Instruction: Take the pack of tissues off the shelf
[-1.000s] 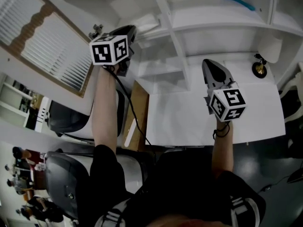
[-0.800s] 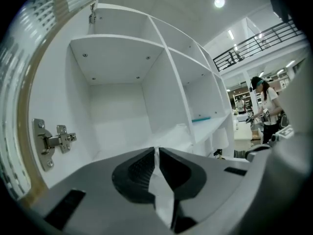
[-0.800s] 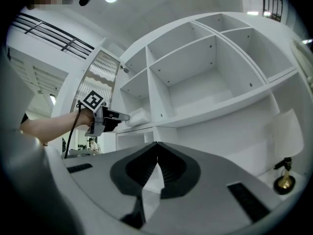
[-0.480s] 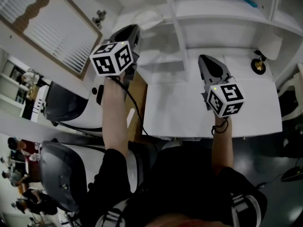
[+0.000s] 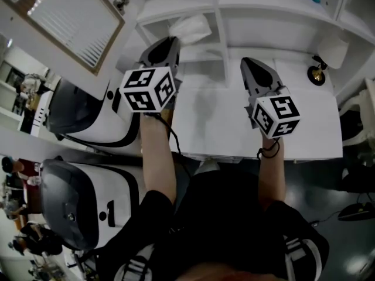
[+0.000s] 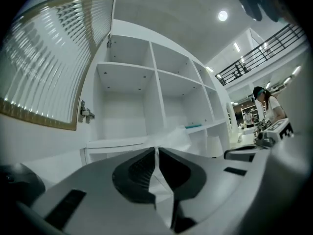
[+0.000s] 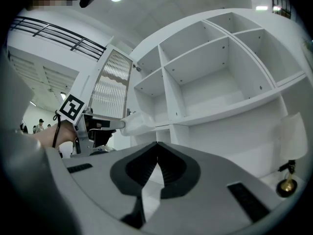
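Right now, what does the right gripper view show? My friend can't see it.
The left gripper pinches a white pack of tissues at the left edge of a tall white shelf unit. In the foreground, the right gripper has its own jaws shut, with nothing between them.

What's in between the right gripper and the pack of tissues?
The shelf's white upright board stands between the right gripper and the pack of tissues. The head view shows it.
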A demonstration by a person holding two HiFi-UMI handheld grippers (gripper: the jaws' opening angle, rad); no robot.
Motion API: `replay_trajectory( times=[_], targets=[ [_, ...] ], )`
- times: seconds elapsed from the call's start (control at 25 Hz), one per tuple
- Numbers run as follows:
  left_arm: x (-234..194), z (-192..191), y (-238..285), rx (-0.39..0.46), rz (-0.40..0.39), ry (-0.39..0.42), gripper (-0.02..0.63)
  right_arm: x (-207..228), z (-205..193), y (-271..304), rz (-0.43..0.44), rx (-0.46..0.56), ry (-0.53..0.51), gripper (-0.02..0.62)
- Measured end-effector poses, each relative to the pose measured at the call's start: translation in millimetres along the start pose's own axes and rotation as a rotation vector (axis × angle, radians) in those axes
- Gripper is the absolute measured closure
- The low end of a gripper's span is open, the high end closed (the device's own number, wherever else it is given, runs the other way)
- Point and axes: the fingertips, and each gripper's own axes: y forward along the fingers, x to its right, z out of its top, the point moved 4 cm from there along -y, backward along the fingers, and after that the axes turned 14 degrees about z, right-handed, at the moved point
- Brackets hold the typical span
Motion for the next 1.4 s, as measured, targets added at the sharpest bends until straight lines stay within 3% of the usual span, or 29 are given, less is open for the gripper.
replay_trajectory(
  times=[0.36, 0.72, 0.92, 1.08, 1.4],
  targets=[
    [37, -38, -35, -0.015, -0.026, -0.074, 0.571, 3, 4, -23, -0.032, -0.016, -0.019, 0.575],
    [84, -71, -47, -0.037, -0.106, -0.034, 0.571, 5, 3, -45, -0.065, -0.025, -0.028, 0.575],
    [103, -79, -57, -0.014, -0.142, -0.033, 0.571, 5, 3, -50, -0.090, -0.006, -0.027, 0.575],
    [115, -81, -60, 0.019, -0.154, -0.078, 0.571, 7, 3, -54, -0.139, -0.043, -0.087, 0.575],
    [121, -80, -61, 0.019, -0.182, -0.141, 0.571, 6, -1, -54, -0.123, -0.051, -0.074, 0.575]
  ],
)
